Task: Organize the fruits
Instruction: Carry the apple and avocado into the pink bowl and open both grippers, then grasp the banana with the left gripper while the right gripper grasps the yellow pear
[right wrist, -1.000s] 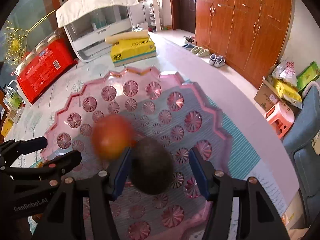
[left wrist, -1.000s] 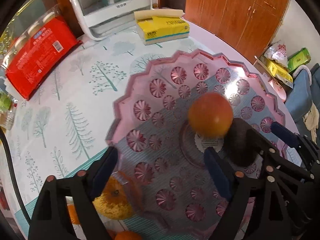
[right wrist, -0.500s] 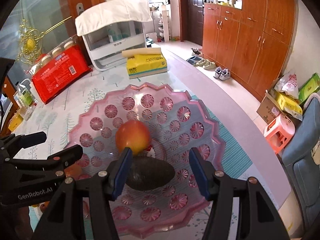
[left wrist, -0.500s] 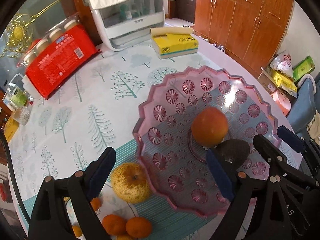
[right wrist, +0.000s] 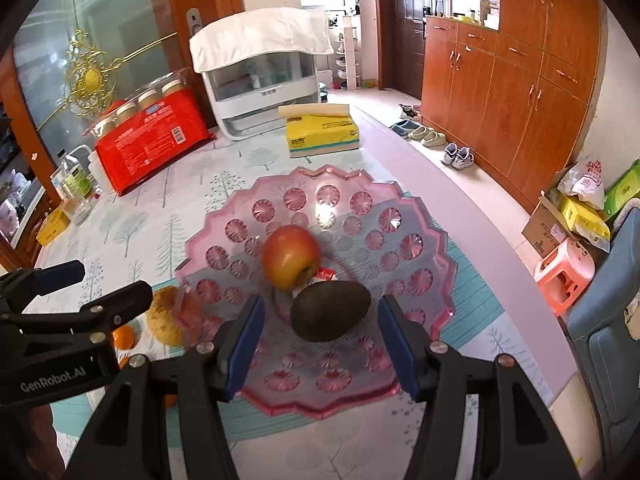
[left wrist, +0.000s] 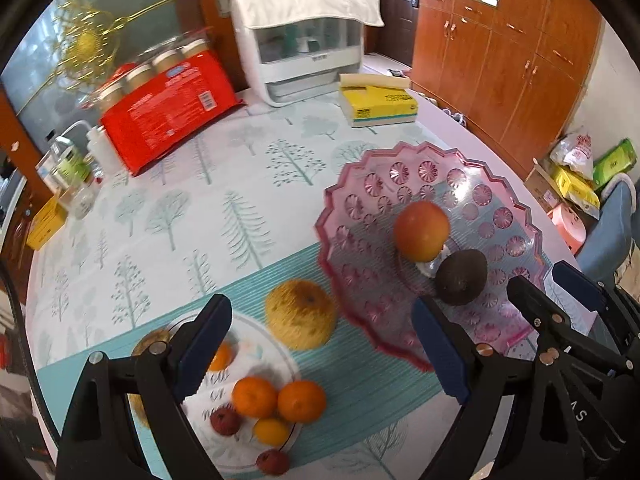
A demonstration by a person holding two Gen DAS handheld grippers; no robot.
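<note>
Right wrist view: my R gripper (right wrist: 320, 344) apart, empty | avocado (right wrist: 330, 311) + apple (right wrist: 291, 257) lay in pink dish (right wrist: 420, 216) | L gripper (left wrist: 320, 348) wide, empty | step: between picks | next, I judged: grab pear (left wrist: 301, 314) beside dish.

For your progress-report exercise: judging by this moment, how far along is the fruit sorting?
Done: an apple and an avocado lie in the pink dish. In hand: nothing; the left gripper and the right gripper are both open and empty. Left: a yellow pear on the table, plus tangerines and small red fruits on the white plate.
</note>
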